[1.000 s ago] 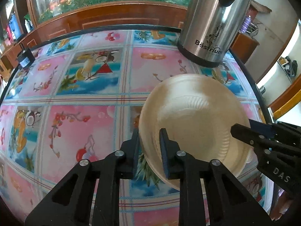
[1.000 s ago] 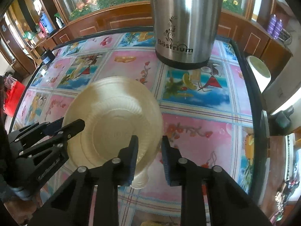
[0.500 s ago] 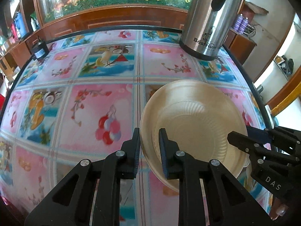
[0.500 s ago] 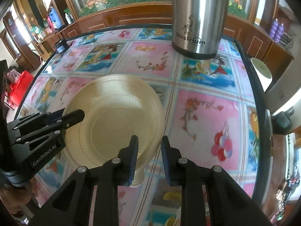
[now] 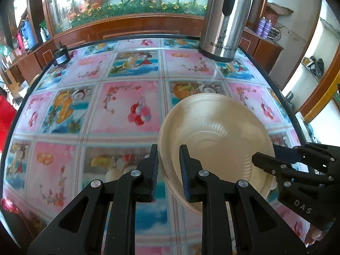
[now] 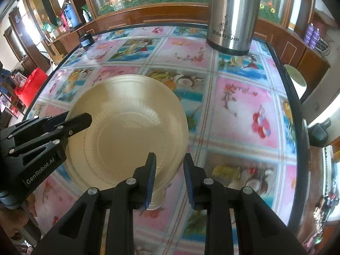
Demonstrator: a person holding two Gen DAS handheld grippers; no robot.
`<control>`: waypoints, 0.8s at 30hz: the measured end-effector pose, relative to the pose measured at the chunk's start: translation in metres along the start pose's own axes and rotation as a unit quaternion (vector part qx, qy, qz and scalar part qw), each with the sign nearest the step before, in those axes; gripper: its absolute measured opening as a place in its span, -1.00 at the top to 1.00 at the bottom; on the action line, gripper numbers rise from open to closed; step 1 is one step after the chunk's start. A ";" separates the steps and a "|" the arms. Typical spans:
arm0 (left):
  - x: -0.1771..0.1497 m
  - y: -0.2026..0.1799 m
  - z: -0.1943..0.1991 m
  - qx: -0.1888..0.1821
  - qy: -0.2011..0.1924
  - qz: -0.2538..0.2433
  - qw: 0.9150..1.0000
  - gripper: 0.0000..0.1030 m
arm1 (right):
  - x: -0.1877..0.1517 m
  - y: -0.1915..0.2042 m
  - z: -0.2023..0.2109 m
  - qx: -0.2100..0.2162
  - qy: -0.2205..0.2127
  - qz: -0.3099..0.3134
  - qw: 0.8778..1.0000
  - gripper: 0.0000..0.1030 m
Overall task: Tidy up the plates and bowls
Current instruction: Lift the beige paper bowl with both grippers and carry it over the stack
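Observation:
A cream paper plate (image 5: 214, 136) is held above the table, tilted. My left gripper (image 5: 169, 167) is shut on its left rim. My right gripper (image 6: 169, 174) straddles the plate's right rim (image 6: 127, 127) with its jaws a little apart; in the left wrist view its fingers (image 5: 274, 165) reach the plate from the right. A small white piece (image 6: 156, 201) shows under the plate's near edge; I cannot tell what it is.
A tall steel thermos (image 5: 225, 19) stands at the table's far right, also in the right wrist view (image 6: 233, 14). A small dark jar (image 5: 61, 56) sits at the far left edge. The table (image 5: 95, 110) has a colourful patterned cloth and a dark rim.
Both grippers have pulled back towards the near side with the plate, so the thermos is farther away. The right gripper's jaws have widened slightly around the rim.

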State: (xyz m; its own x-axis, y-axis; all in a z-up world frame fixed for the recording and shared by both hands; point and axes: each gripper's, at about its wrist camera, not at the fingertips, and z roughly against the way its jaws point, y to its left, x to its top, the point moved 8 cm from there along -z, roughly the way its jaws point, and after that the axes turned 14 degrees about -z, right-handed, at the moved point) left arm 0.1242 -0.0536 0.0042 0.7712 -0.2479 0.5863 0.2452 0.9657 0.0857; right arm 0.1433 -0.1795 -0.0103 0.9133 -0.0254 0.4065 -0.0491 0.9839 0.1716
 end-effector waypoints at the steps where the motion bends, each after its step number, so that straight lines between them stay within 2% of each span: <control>1: -0.006 0.000 0.004 0.001 -0.002 0.001 1.000 0.65 | -0.006 0.003 0.003 0.002 -0.002 0.000 1.000 0.47; 11: -0.054 0.010 0.031 0.004 -0.003 0.007 1.000 0.65 | -0.048 0.032 0.023 0.009 -0.009 0.009 1.000 0.45; 24: -0.102 0.020 0.055 -0.003 -0.006 0.016 1.000 0.64 | -0.094 0.059 0.031 0.020 -0.002 0.016 1.000 0.44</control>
State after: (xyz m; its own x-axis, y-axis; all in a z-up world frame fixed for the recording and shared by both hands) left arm 0.0185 -0.0044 -0.0094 0.7710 -0.2159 0.5991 0.2243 0.9726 0.0619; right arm 0.0421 -0.1244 -0.0103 0.9097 0.0053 0.4153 -0.0947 0.9762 0.1950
